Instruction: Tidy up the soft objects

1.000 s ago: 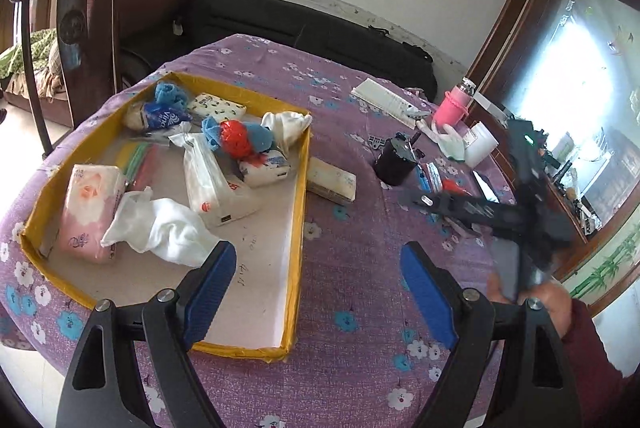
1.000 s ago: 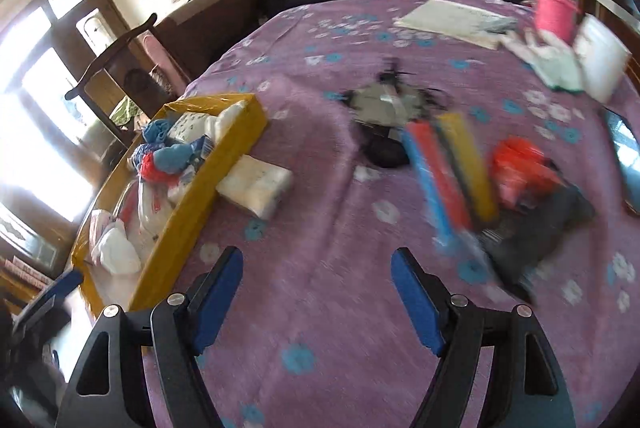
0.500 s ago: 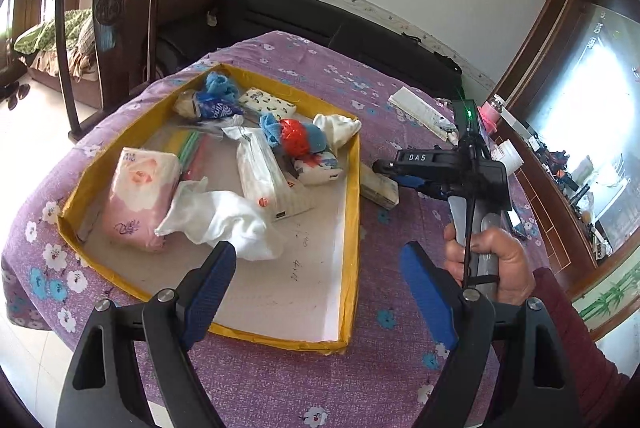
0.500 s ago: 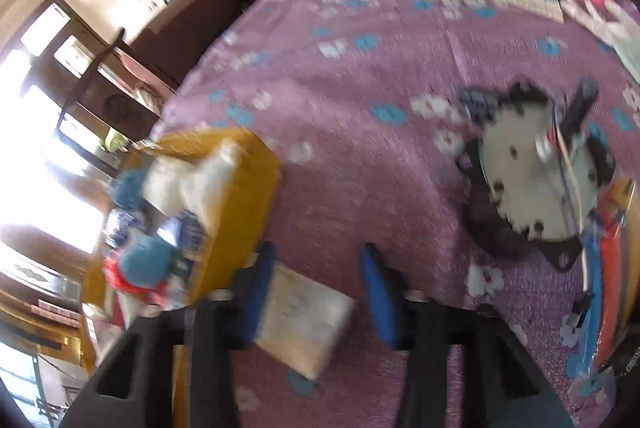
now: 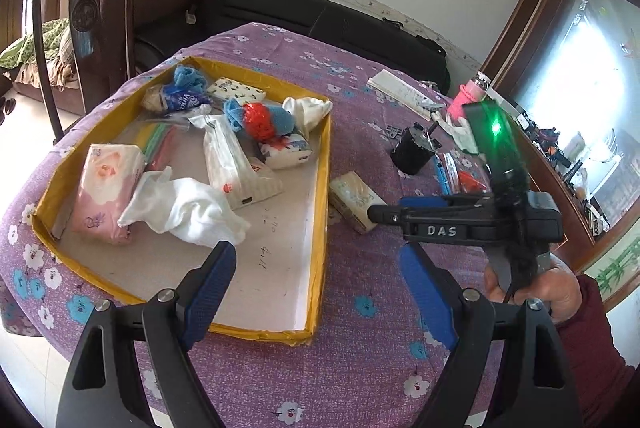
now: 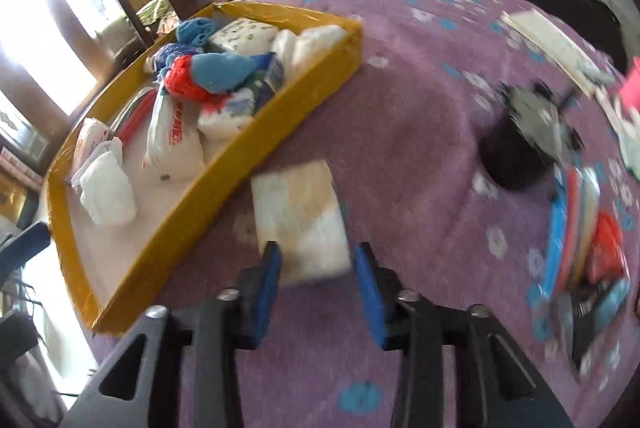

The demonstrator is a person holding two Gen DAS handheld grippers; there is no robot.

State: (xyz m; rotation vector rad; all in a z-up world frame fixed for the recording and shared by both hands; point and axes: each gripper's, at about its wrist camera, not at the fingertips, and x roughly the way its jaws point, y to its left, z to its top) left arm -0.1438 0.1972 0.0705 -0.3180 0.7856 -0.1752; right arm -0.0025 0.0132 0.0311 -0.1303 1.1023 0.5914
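Right wrist view: right hand-held gripper (image 6: pixel 316 270) straddles the tissue pack (image 6: pixel 298 216) beside the yellow tray (image 6: pixel 256 132), fingers narrowed, contact unclear; left hand-held gripper (image 5: pixel 320 292) gapes empty.

Motion-blurred tissue pack (image 6: pixel 299 214), near end hidden between right jaws, black cylinder (image 6: pixel 516 164) smeared.

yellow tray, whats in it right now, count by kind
tissue packs: 5
white cloths: 2
blue knit pieces: 2
red mesh bundle: 1
bag of coloured strips: 1
total in the yellow tray: 11
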